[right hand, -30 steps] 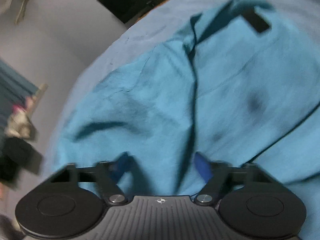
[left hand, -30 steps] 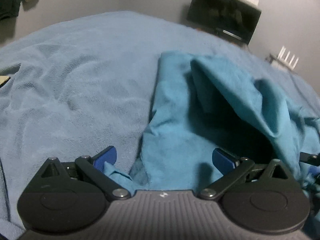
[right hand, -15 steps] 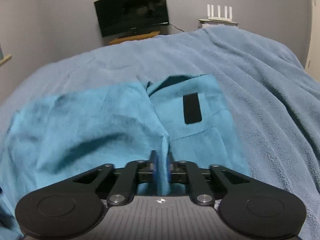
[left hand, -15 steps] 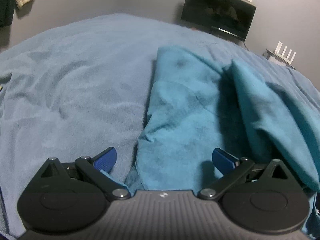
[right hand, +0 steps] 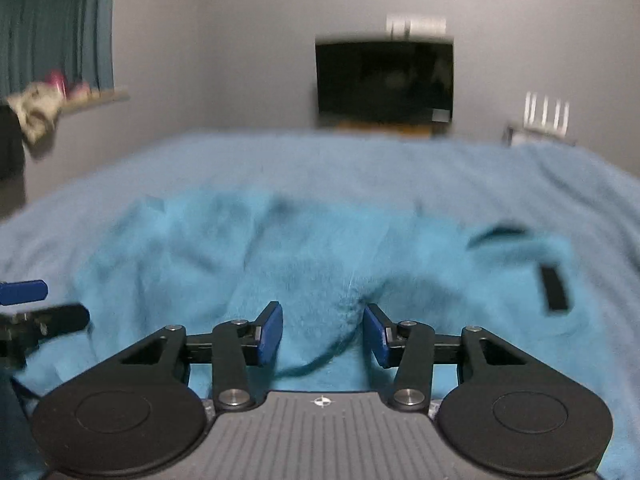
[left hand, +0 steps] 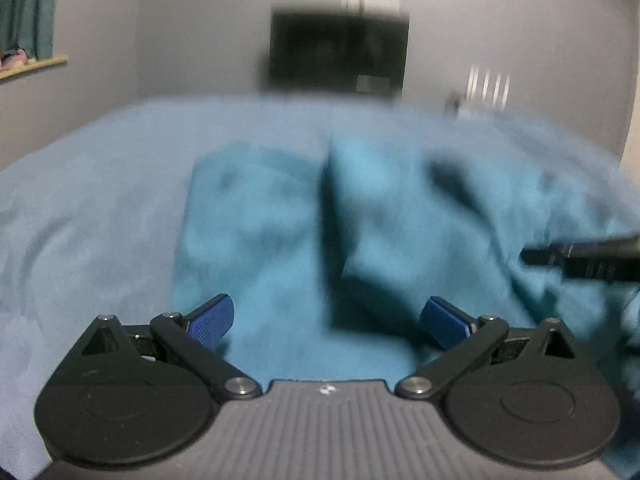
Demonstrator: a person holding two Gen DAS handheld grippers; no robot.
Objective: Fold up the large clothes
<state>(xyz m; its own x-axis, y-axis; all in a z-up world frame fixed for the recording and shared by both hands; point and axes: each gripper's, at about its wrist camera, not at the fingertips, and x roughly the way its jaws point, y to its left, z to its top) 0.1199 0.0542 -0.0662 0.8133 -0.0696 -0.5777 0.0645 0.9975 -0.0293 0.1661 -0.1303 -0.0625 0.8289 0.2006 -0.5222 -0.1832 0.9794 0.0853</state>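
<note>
Here, a teal garment (right hand: 320,256) lies rumpled on a blue blanket (right hand: 360,160); left gripper (left hand: 326,322) gapes wide, right gripper (right hand: 323,330) is opening, both empty.

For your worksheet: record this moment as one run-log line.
step: fold laid | teal garment: heaped on blue blanket | right gripper: jaws opening, fabric unpinched | left gripper: jaws open, empty

No legible text, brand, number or sign in either view. Both views motion-blurred. Small white emblem on grey ribbed gripper body (right hand: 321,401), a cross-in-circle mark, no letters; same spot on other gripper body (left hand: 326,390) too blurred to read. Black rectangular patch (right hand: 554,289) on teal garment (right hand: 304,264): blank, nothing readable. Small pale sticker at corner of dark screen (right hand: 384,80): contents unresolvable.
</note>
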